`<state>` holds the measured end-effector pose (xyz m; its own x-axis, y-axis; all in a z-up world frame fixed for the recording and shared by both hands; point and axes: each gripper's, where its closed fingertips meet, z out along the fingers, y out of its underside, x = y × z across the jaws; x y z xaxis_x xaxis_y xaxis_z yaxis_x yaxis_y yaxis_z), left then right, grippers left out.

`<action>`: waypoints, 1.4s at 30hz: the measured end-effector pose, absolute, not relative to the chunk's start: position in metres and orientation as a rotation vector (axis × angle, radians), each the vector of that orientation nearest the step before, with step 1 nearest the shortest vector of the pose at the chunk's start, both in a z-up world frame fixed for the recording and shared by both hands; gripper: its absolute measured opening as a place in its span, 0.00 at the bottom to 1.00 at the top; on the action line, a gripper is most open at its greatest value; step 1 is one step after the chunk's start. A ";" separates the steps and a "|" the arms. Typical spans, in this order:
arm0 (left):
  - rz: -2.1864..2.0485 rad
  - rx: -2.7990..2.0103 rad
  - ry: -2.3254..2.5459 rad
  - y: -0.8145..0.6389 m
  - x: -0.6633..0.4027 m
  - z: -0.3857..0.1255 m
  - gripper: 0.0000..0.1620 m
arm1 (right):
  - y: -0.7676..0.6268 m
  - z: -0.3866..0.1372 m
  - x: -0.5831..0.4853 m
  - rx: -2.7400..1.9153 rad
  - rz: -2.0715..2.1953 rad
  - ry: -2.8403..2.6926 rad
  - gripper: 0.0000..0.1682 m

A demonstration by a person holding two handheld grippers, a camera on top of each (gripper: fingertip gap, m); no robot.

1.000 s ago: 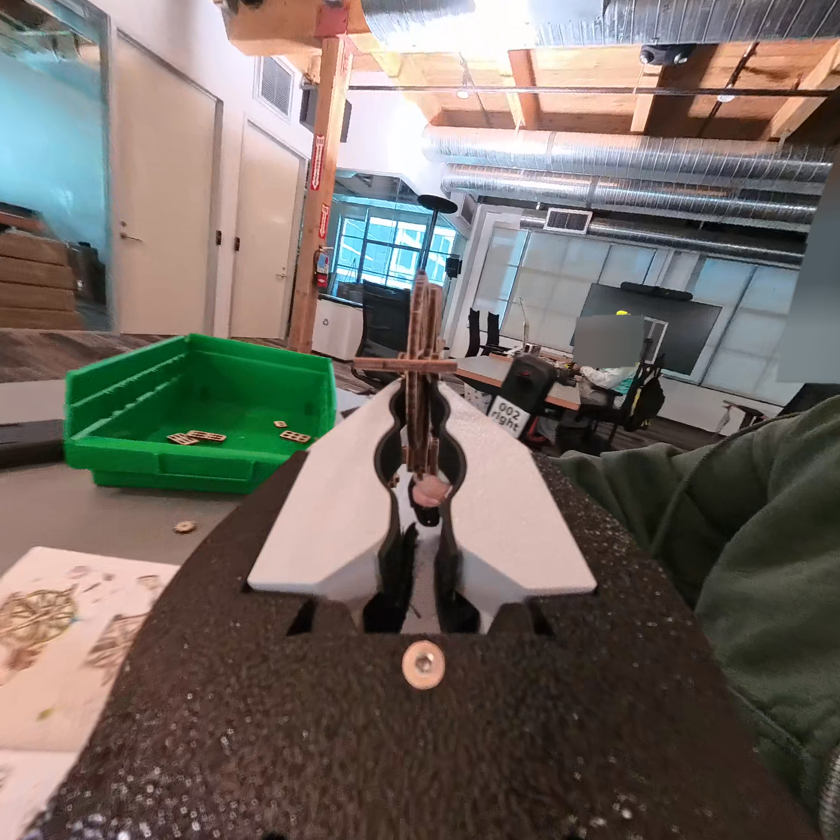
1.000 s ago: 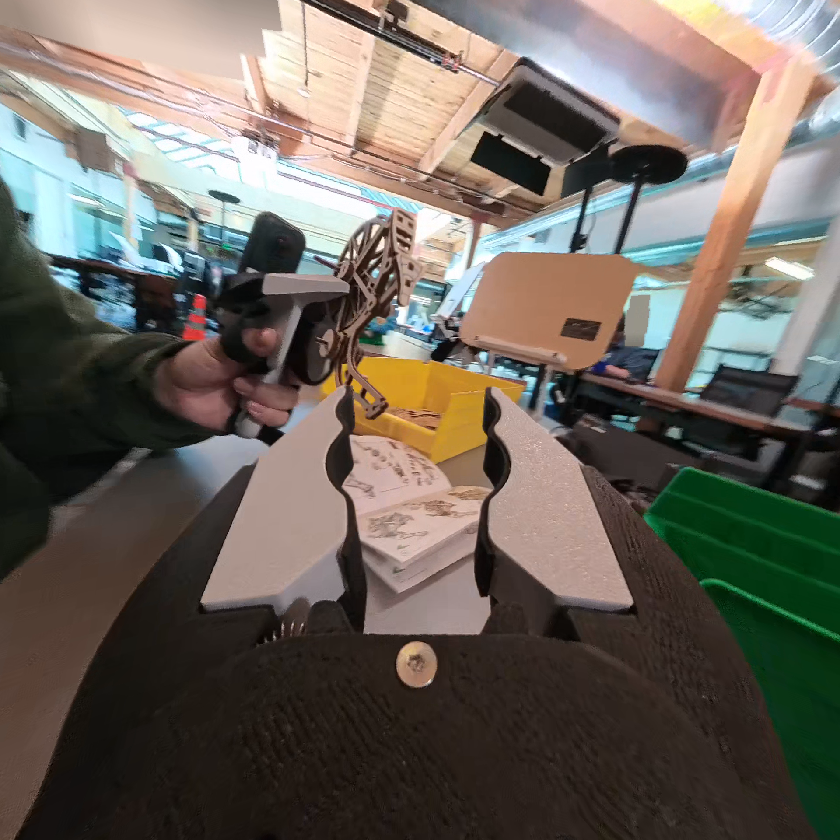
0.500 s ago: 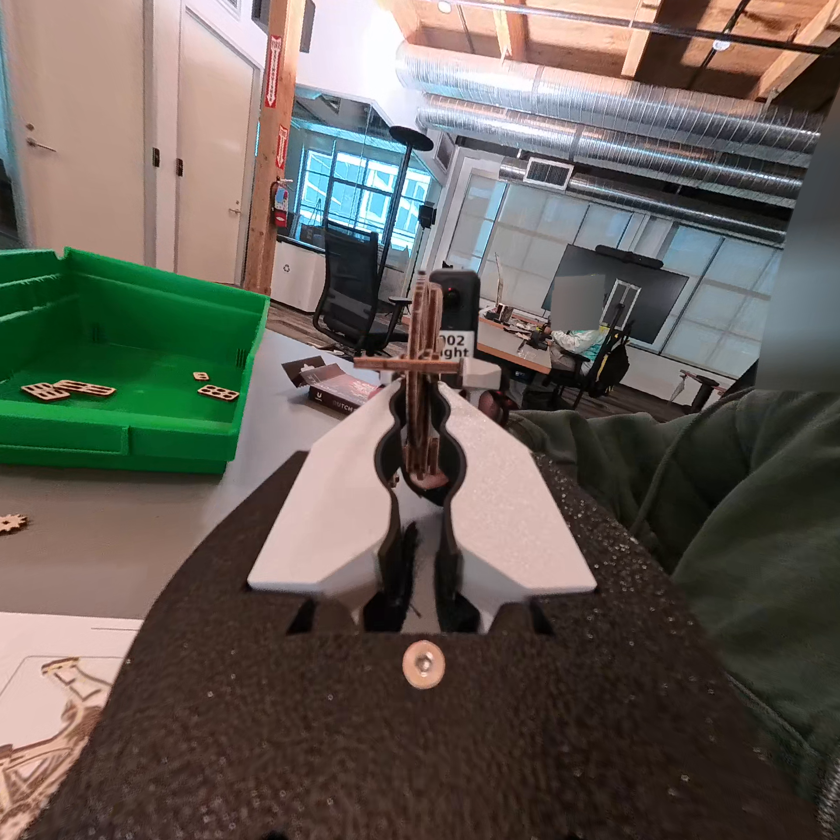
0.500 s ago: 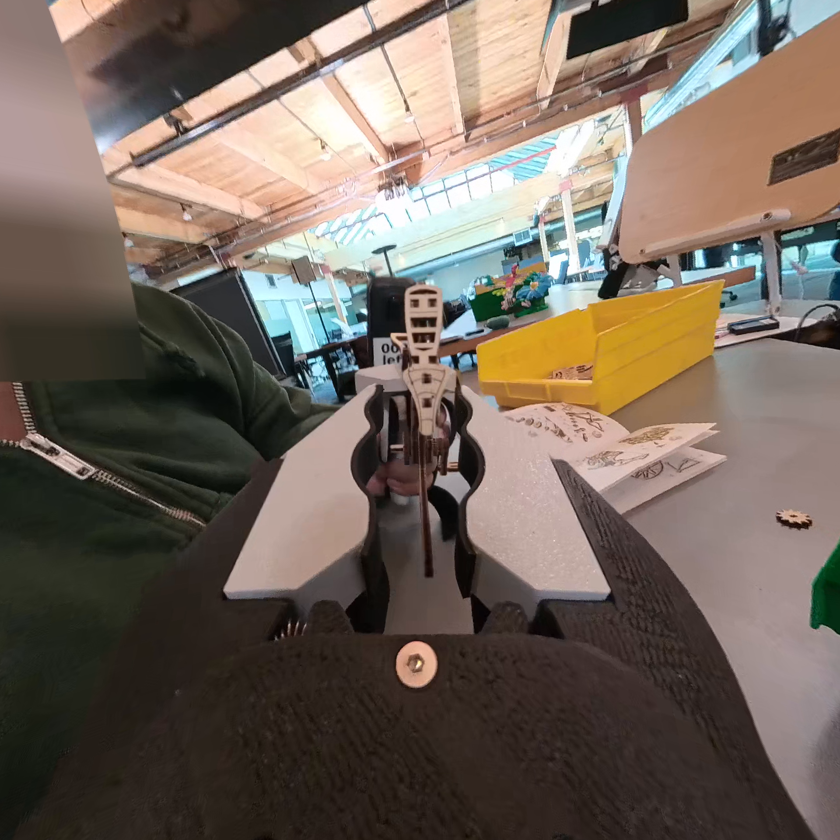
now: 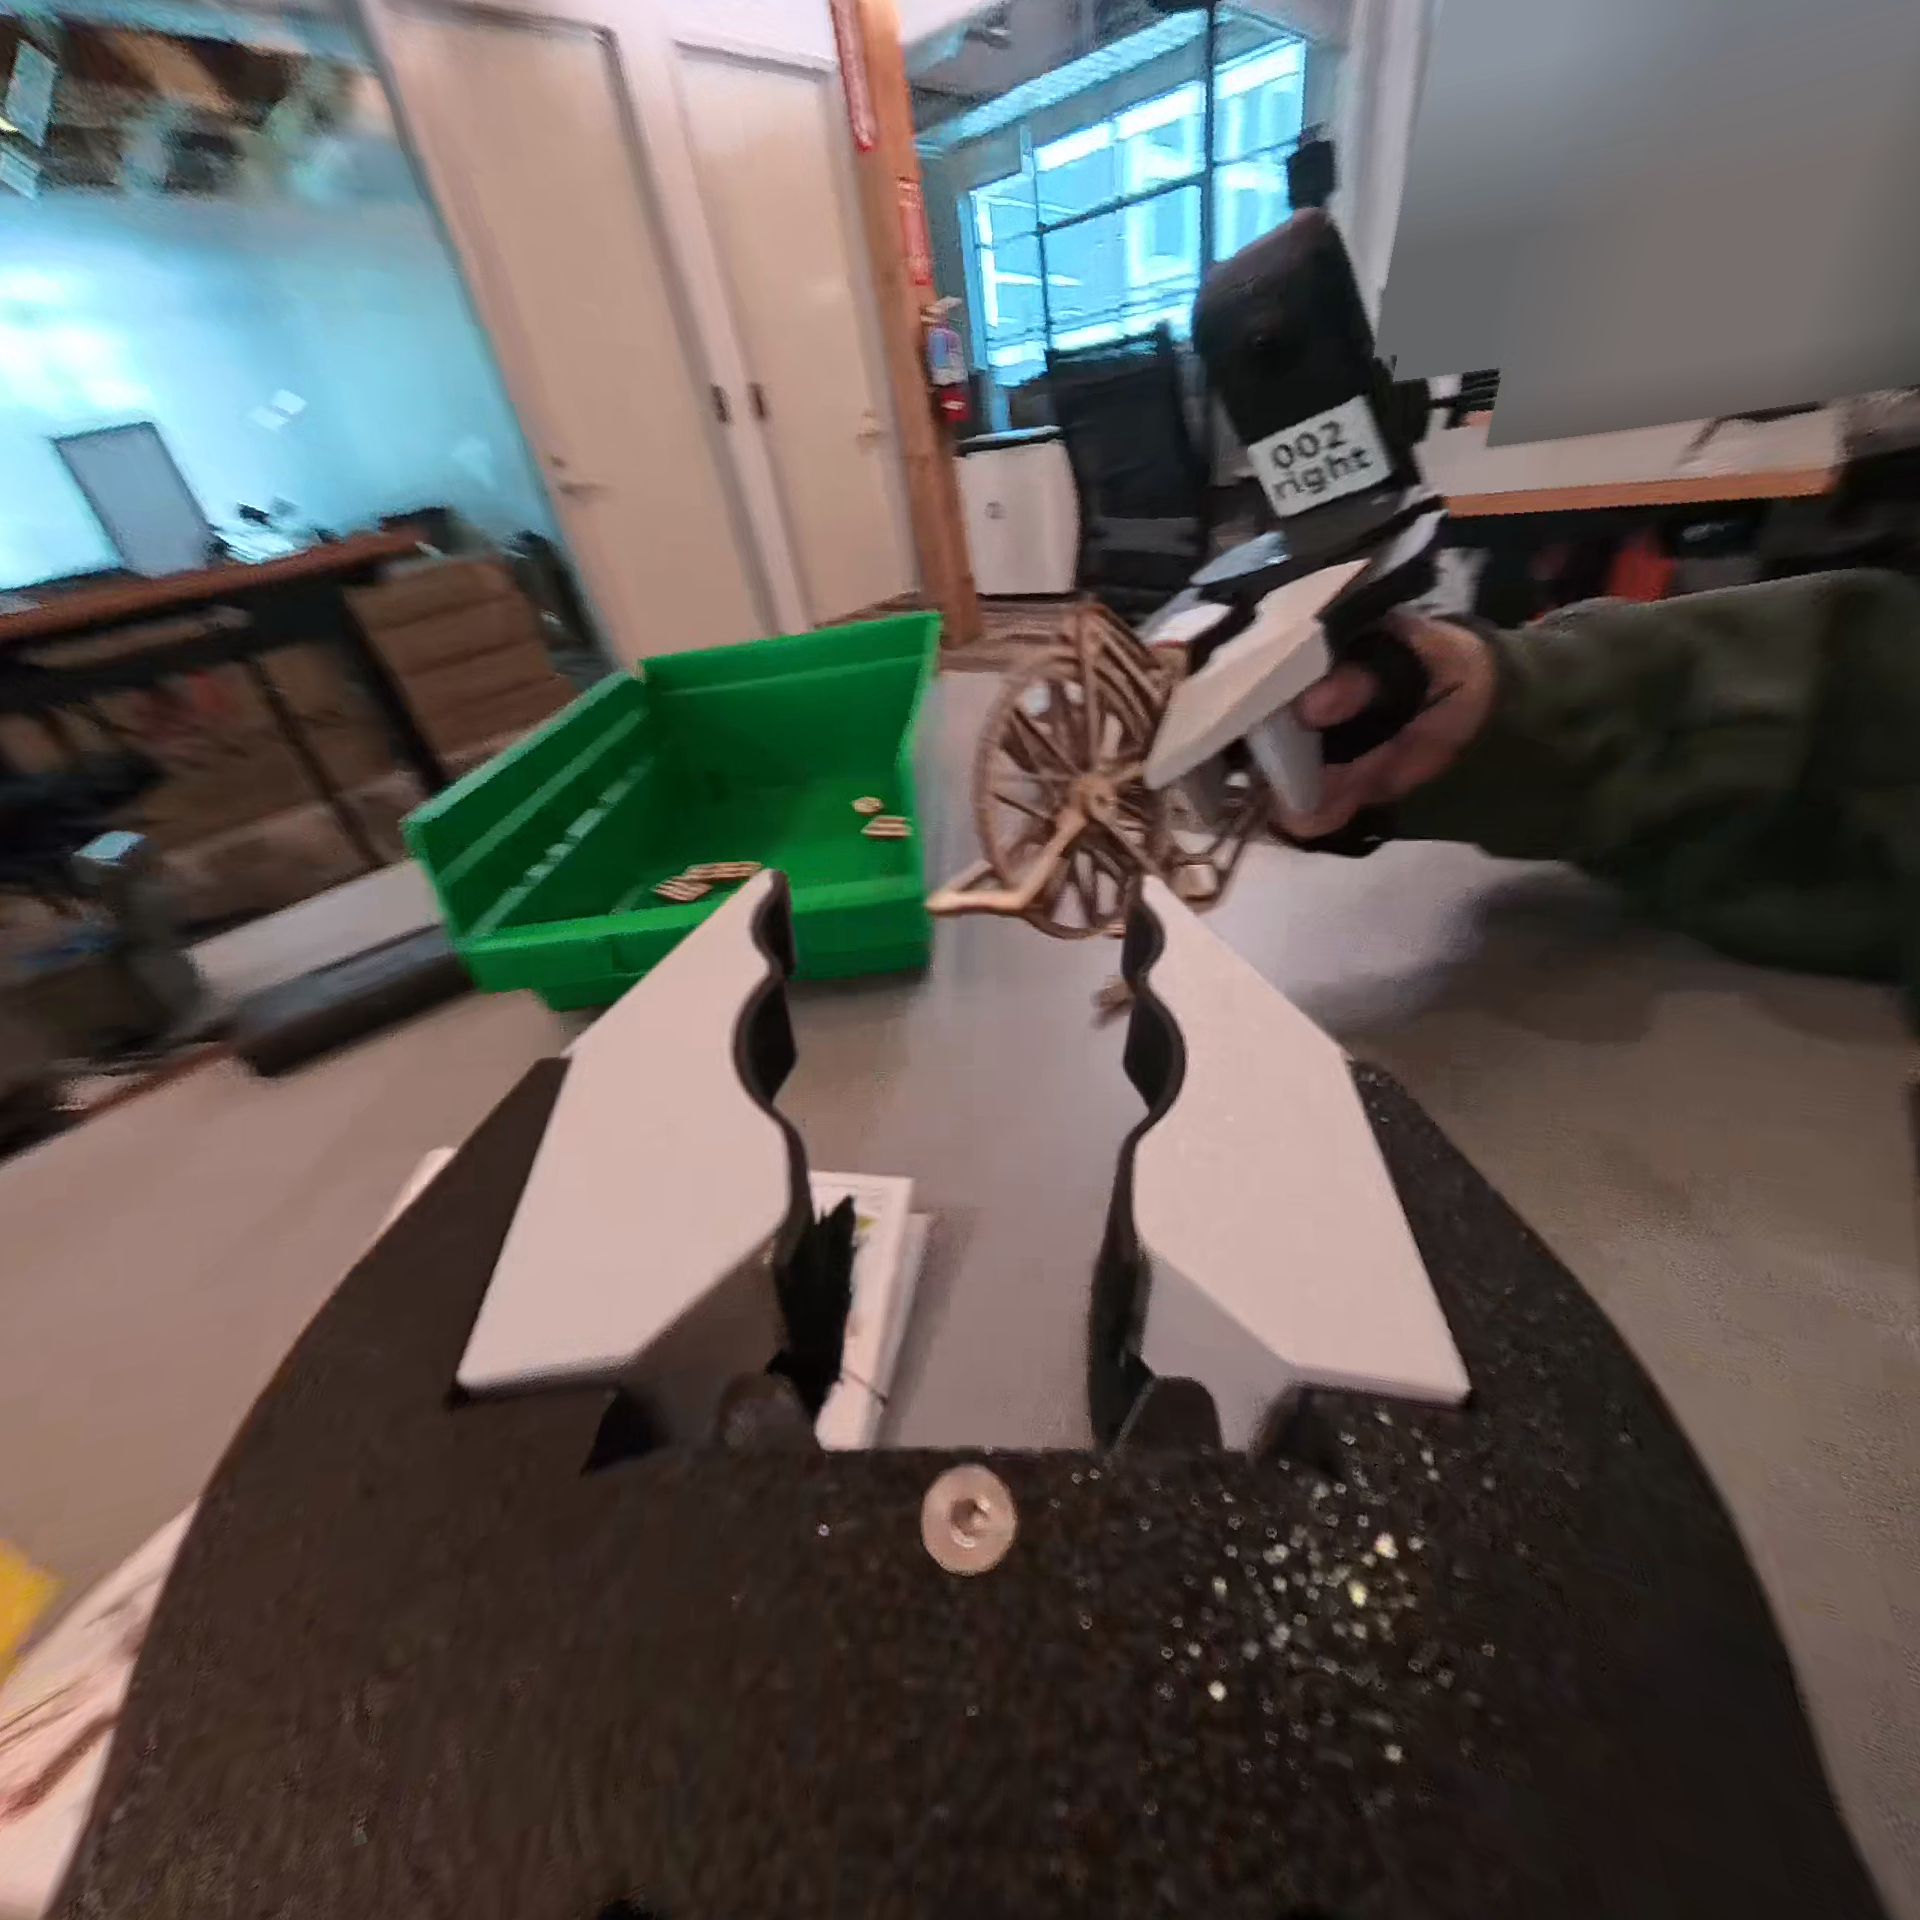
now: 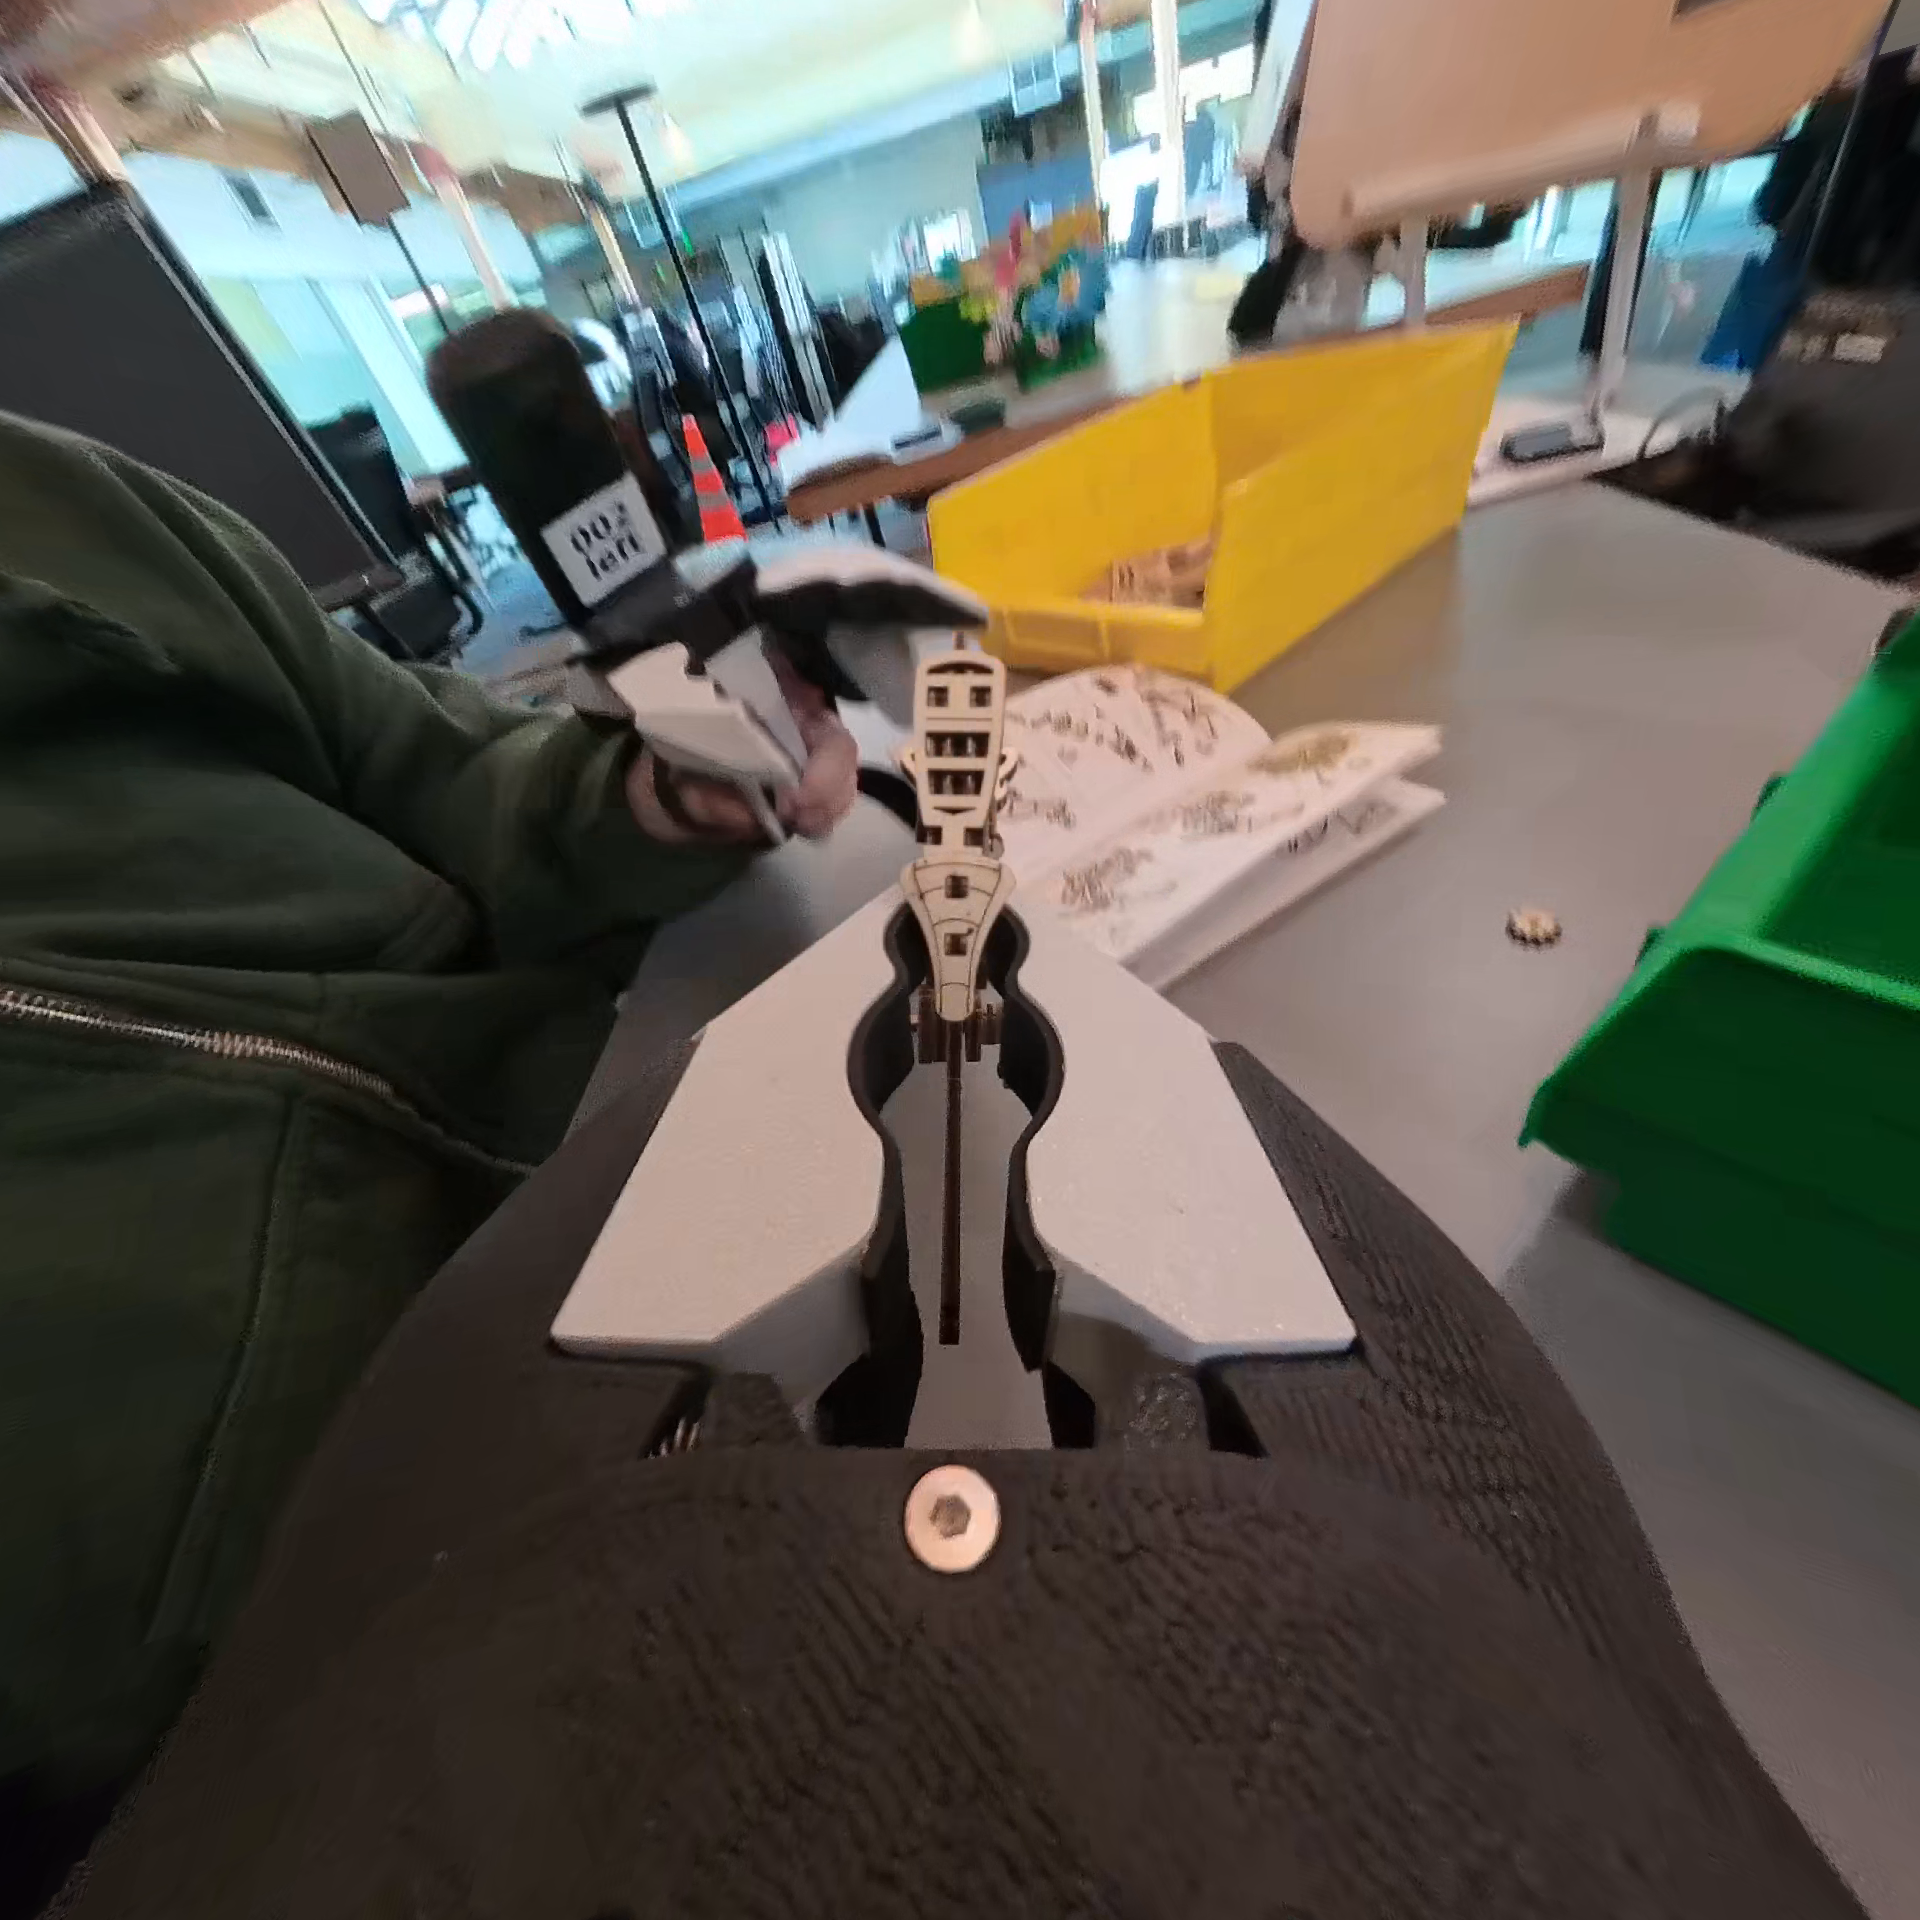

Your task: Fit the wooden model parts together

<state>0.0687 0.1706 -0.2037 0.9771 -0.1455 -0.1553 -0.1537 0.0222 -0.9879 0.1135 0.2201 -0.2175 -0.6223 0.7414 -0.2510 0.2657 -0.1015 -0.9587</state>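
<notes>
The wooden model (image 5: 1070, 800), a spoked wheel on a frame, hangs above the grey table in the left wrist view. My right gripper (image 5: 1174, 707) holds it there from the right. In the right wrist view I see the model (image 6: 961, 727) edge-on, with my right gripper (image 6: 958, 925) shut on its lower part. My left gripper (image 5: 954, 904) is open and empty, a short way in front of the model. It also shows in the right wrist view (image 6: 862, 675), to the left of the model and apart from it.
A green bin (image 5: 790, 686) with a few small wooden pieces stands left of the model and shows again at the right (image 6: 1766, 1039). A yellow bin (image 6: 1299, 499) with wooden parts, an open instruction booklet (image 6: 1195, 810) and a loose small gear (image 6: 1534, 925) are on the table. The left gripper's tips are roughly 8 centimeters from the right gripper's. The loose small gear (image 6: 1534, 925) is about 20 centimeters from both grippers' fingertips.
My right gripper closed on the model while the left still held it. My left gripper has since opened, let go and drawn back. The right now holds the model alone.
</notes>
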 end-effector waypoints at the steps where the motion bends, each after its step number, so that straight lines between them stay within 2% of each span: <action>1: 0.050 -1.531 0.225 0.166 0.061 -0.201 0.37 | 0.221 -0.223 0.114 -1.140 1.753 -1.842 0.05; 5: 0.148 -1.466 0.157 0.153 0.035 -0.193 0.37 | 0.225 -0.250 0.116 -1.248 1.628 -1.974 0.05; 15: 0.197 -1.473 0.148 0.153 0.025 -0.202 0.35 | 0.210 -0.289 0.120 -1.104 1.470 -2.196 0.05; 22: 0.176 -1.483 0.148 0.155 0.025 -0.205 0.34 | 0.211 -0.291 0.122 -1.088 1.502 -2.212 0.06; 27: 0.168 -1.487 0.155 0.156 0.026 -0.207 0.33 | 0.210 -0.299 0.125 -1.068 1.467 -2.262 0.10; 30: 0.162 -1.485 0.155 0.156 0.026 -0.207 0.33 | 0.209 -0.298 0.126 -1.051 1.467 -2.267 0.12; 37: 0.158 -1.488 0.143 0.156 0.023 -0.208 0.33 | 0.218 -0.281 0.130 -0.964 1.500 -2.208 0.25; 42: 0.172 -1.466 0.119 0.153 0.016 -0.204 0.33 | 0.245 -0.232 0.128 -0.776 1.576 -1.865 0.29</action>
